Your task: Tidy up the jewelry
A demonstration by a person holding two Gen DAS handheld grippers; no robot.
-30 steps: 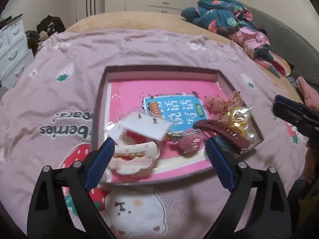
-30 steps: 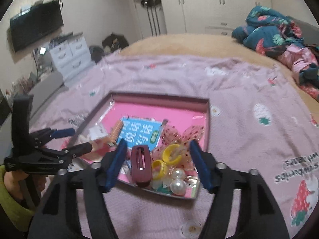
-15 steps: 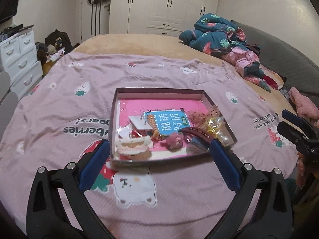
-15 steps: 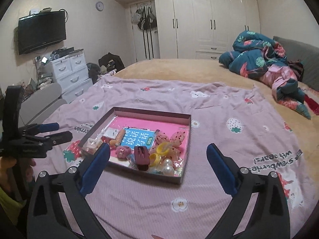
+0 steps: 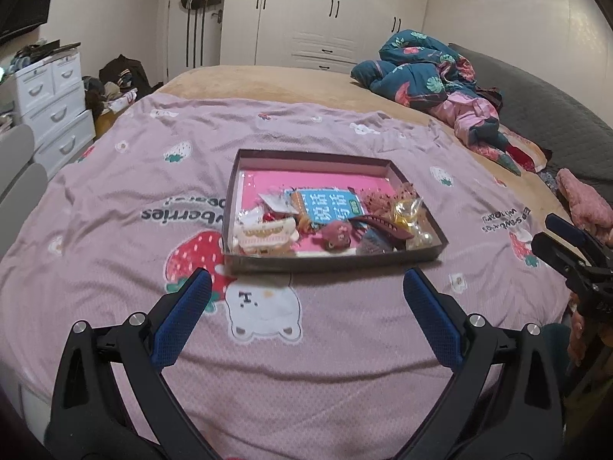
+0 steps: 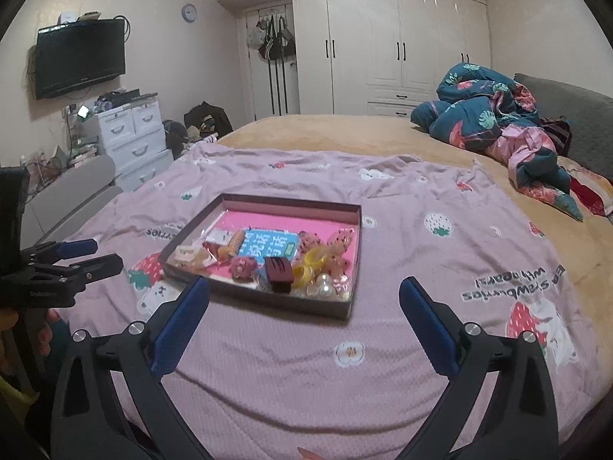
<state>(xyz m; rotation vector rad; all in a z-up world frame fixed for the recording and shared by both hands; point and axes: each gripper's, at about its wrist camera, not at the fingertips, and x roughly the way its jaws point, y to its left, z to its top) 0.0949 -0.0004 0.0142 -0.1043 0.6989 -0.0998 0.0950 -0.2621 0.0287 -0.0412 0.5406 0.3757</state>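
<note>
Both tools are hanging spread wide and gripping nothing: the left hand-held gripper (image 5: 306, 299) and the right hand-held gripper (image 6: 304, 301) are hovering over the near part of the pink strawberry blanket (image 5: 115, 199), short of the shallow box (image 6: 354, 230), probably so the whole box is staying in sight. The jewelry is lying crowded along the box's near edge: a cream claw clip (image 5: 266, 235), a dark red hair clip (image 6: 279, 272), yellow rings (image 6: 312, 262), pearls (image 6: 323, 283)
</note>
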